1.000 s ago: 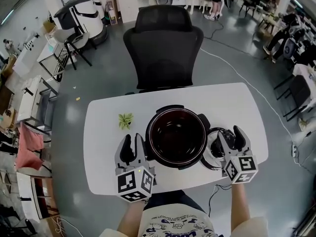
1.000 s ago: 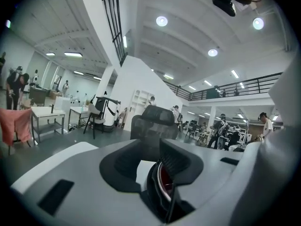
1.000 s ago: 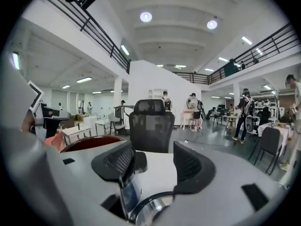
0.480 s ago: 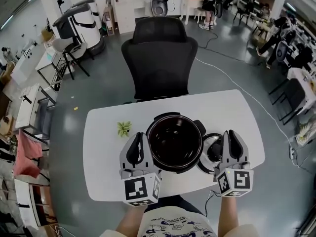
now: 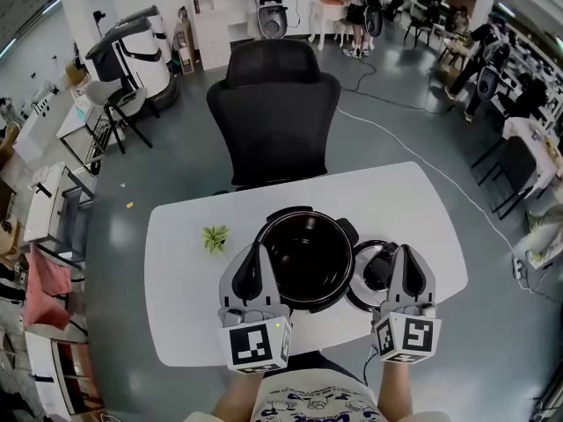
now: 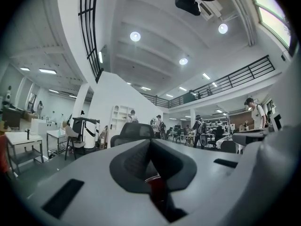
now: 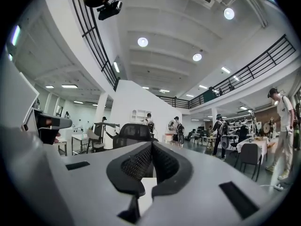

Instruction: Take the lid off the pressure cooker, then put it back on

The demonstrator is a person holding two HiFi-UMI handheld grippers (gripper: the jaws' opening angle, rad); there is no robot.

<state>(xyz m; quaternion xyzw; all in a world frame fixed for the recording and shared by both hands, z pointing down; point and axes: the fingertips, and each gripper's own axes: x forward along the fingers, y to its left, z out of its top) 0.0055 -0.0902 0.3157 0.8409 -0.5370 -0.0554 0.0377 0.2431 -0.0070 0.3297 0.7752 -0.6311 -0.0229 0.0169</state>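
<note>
The black pressure cooker [image 5: 303,258] stands open on the white table [image 5: 185,297], its dark red inside showing. Its lid [image 5: 369,280] lies flat on the table just right of it, partly hidden by my right gripper. My left gripper [image 5: 255,251] hovers over the cooker's left rim, and its jaws have just been closing with nothing between them. My right gripper [image 5: 405,253] hangs above the lid's right edge; its jaws too have just been closing, on nothing. In both gripper views the jaws [image 6: 150,142] [image 7: 151,147] meet and point level across the room.
A small green plant [image 5: 214,236] sits on the table left of the cooker. A black office chair [image 5: 273,112] stands behind the table's far edge. A cable [image 5: 457,187] runs over the floor at the right. Desks, chairs and people fill the room beyond.
Both grippers have risen toward the camera and drawn slightly back from the cooker and lid. Their jaws went from open to shut. The cooker and lid have not moved.
</note>
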